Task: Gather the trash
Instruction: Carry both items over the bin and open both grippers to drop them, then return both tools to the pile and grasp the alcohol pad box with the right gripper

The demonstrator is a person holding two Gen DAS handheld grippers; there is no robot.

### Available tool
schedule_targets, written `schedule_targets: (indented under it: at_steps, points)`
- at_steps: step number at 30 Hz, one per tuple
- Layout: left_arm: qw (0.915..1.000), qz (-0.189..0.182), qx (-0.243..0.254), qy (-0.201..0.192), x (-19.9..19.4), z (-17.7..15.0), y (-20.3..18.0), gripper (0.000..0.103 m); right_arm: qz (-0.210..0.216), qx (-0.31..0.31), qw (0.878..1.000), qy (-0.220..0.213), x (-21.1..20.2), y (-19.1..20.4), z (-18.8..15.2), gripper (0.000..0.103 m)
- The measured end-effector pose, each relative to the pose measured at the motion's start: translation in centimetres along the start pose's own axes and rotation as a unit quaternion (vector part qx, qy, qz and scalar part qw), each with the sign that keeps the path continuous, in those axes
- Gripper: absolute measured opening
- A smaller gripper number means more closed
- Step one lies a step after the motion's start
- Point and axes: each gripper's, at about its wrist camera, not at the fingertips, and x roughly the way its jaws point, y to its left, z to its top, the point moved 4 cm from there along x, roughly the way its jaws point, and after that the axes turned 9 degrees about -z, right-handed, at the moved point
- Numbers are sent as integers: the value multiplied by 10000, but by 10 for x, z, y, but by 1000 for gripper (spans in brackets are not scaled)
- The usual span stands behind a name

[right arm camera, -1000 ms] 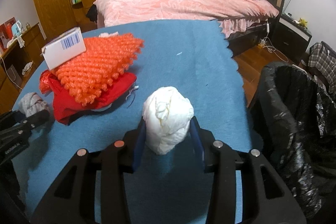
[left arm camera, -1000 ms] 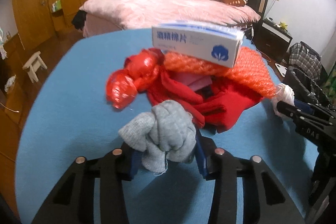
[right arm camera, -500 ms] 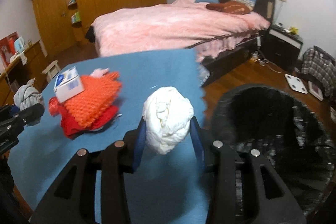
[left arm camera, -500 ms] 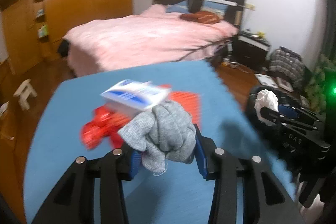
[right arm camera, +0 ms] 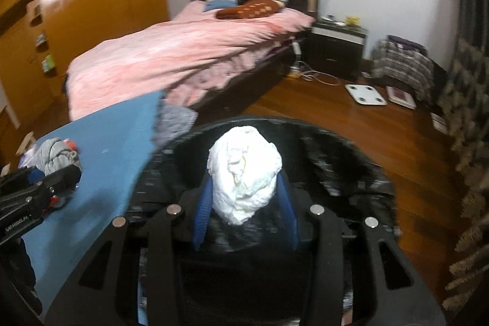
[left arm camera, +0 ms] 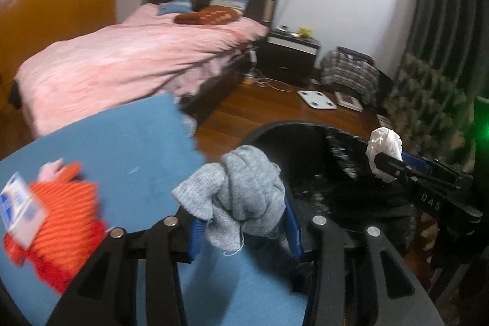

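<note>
My left gripper (left arm camera: 244,222) is shut on a balled grey sock (left arm camera: 241,188) and holds it at the right edge of the blue table (left arm camera: 128,142), beside the black-lined trash bin (left arm camera: 321,148). My right gripper (right arm camera: 244,203) is shut on a crumpled white paper wad (right arm camera: 244,170) and holds it above the bin's open mouth (right arm camera: 336,161). The wad also shows in the left wrist view (left arm camera: 385,148). The sock also shows in the right wrist view (right arm camera: 56,156).
An orange mesh sponge (left arm camera: 61,203), red cloth (left arm camera: 52,268) and a white-blue box (left arm camera: 18,210) lie on the table's left. A pink bed (left arm camera: 122,57), a nightstand (left arm camera: 290,54), a white scale (left arm camera: 318,100) and wood floor lie beyond.
Both grippers swung right from the table toward the bin, still gripping their loads. The white wad went from over the table to over the bin; the sock reached the table's right edge.
</note>
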Motion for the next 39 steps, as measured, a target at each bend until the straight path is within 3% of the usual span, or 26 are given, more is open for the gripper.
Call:
schedule_targets:
  at_steps: [6,7,9,13,20,25,33,39]
  points:
    - [9985,-414,330,109,45,24,-46,46,-275,172,9995,56,12,-34,-7,44]
    - [9981,-478,351,139,51,26,-50,49,-316,199,9993,49,14,-36,-7,48]
    - [9975,-614,332,135,59,30,-54,70,-393,260,9989,0,14,-42,-8,70]
    - [9978,-615,249,25,50,29,-46,83,-498,284,9983,-127,10,-47,-7,86]
    - [9990,269,46,-345,-5,20,10,94,-336,325,9988,-167,5,-31,-4,96]
    - [9920,1048,-208,-673,-58,9,57,96,-33,165,9996,-238,-1,6,5,97]
    - [9620,2344,-858,-1108,-150,-26,140,96,824,-437,9952,-291,-6,115,17,97]
    - [9395,3017,-1173,-1124,-191,-50,194,96,1478,-899,9839,-440,-19,200,20,97]
